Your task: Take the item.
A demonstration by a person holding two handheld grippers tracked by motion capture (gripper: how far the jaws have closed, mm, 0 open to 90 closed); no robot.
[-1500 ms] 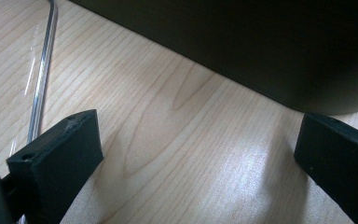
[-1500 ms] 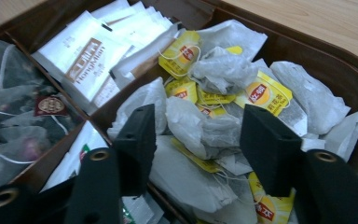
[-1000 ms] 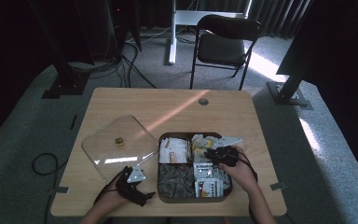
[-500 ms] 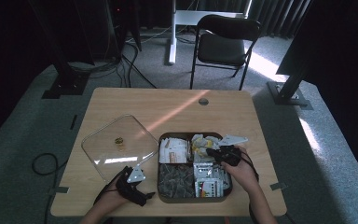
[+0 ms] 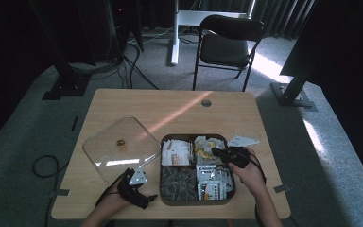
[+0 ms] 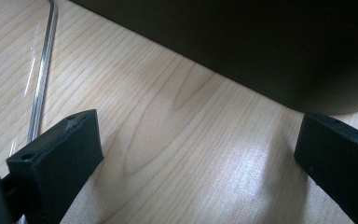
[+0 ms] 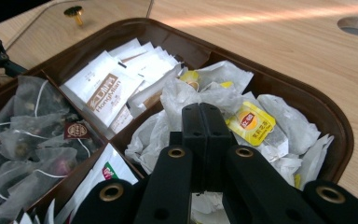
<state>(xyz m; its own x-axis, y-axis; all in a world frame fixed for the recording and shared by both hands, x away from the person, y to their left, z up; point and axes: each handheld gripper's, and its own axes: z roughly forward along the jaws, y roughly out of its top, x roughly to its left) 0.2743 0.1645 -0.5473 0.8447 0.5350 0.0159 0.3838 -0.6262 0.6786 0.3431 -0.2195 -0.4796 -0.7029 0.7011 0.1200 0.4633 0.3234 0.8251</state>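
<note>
Dark curtains, a folding chair (image 5: 227,40) and grey carpet lie behind the light wooden table (image 5: 170,106) in the upper part of the high view. On the table, in the lower middle of that frame, stands a brown tray (image 5: 196,138) with four compartments, and its clear lid (image 5: 118,149) with a small gold knob lies flat to the left of it, so the tray is already open. The right gripper (image 5: 215,151) is over the upper right compartment; its jaws have just been closing and now stand fully together, and the right gripper view shows them closed above the pile of white tea bags (image 7: 186,100) with yellow tags, with nothing clearly pinched between them. It seems the grasp on a tea bag either missed or caught only thin paper, so another attempt may be needed. The left gripper (image 6: 196,149) rests low on the table at the lower left of the tray, its jaws wide apart and empty. The upper left compartment holds white paper sachets (image 7: 109,84), the lower left one dark mesh tea bags (image 7: 23,135), and the lower right one printed packets (image 5: 212,182).
</note>
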